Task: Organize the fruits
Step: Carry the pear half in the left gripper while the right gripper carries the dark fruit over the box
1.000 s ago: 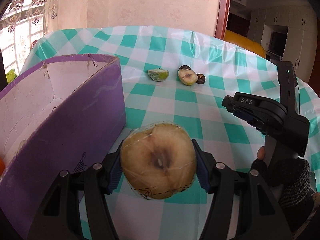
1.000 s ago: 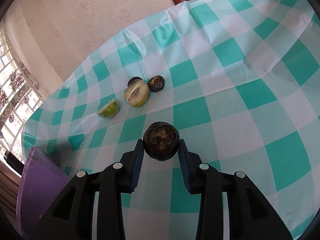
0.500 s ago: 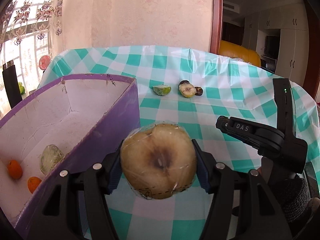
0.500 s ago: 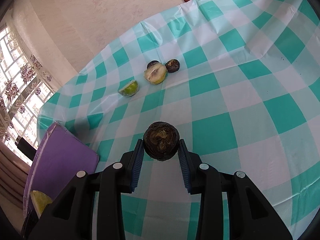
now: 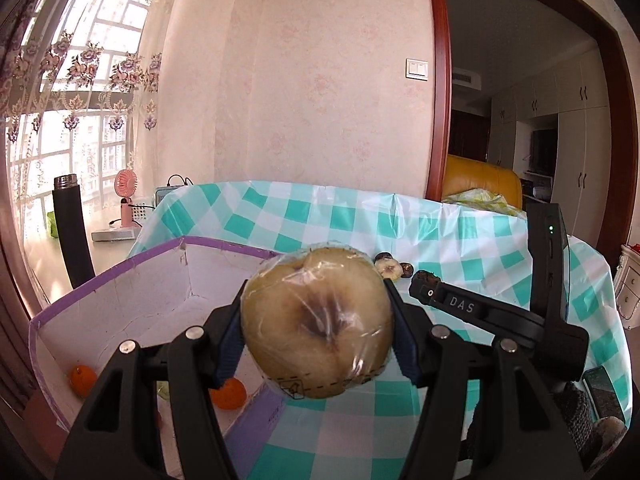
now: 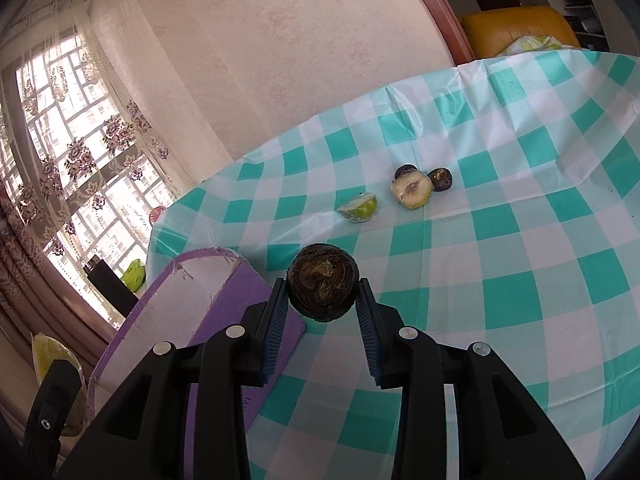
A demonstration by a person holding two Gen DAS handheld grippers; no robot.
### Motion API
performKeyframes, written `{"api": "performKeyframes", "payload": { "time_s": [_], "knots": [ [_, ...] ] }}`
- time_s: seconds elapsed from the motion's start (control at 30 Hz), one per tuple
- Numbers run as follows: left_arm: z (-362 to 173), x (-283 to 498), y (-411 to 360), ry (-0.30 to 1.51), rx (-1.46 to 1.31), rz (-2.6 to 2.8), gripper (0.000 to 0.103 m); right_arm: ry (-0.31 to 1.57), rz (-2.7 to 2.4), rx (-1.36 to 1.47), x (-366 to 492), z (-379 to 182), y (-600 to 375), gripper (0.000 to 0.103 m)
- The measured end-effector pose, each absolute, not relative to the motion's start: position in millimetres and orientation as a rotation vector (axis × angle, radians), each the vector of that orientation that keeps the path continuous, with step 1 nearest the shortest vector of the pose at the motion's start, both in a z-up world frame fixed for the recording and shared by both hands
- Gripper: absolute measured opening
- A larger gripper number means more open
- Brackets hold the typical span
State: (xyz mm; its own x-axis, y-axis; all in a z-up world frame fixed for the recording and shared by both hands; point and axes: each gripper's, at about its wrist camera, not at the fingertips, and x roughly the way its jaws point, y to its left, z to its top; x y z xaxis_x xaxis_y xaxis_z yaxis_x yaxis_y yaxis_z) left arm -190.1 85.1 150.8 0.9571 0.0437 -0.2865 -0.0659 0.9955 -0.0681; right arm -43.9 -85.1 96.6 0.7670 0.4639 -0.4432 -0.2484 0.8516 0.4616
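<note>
Left tool (image 5: 316,334): grips wrapped pear half (image 5: 316,320).
Right tool (image 6: 322,308): clamps dark fruit (image 6: 322,287).
Box (image 5: 120,292): holds oranges (image 5: 228,397) (three fruits (image 6: 412,190) left on desk (image 6: 520,240)).

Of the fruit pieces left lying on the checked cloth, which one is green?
The green wedge, lying apart at the left end of the row. The pale cut half beside it is cream-fleshed, and the two small fruits touching that are dark brown.

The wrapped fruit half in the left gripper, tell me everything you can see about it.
The wrapped fruit half is round and pale yellow-brown, its cut face towards the camera with a dark bruised core. Clear plastic film, wrinkled and shiny, covers it, with a printed dashed line near the bottom. The left gripper clamps it by its sides between blue pads, held in the air above the near wall of the purple box.
</note>
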Motion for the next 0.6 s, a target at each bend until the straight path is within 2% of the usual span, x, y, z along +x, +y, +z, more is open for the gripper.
{"api": "performKeyframes", "payload": {
  "time_s": [0.3, 0.6],
  "knots": [
    [177.3, -211.2, 141.9, 0.202, -0.131, 0.179, 0.062, 0.521, 0.565, 0.282, -65.2, 128.6, -13.7, 0.035],
    [163.0, -206.5, 211.3, 0.320, -0.178, 0.347, 0.062, 0.526, 0.689, 0.121, -80.1, 134.5, 57.8, 0.035]
  ]
}}
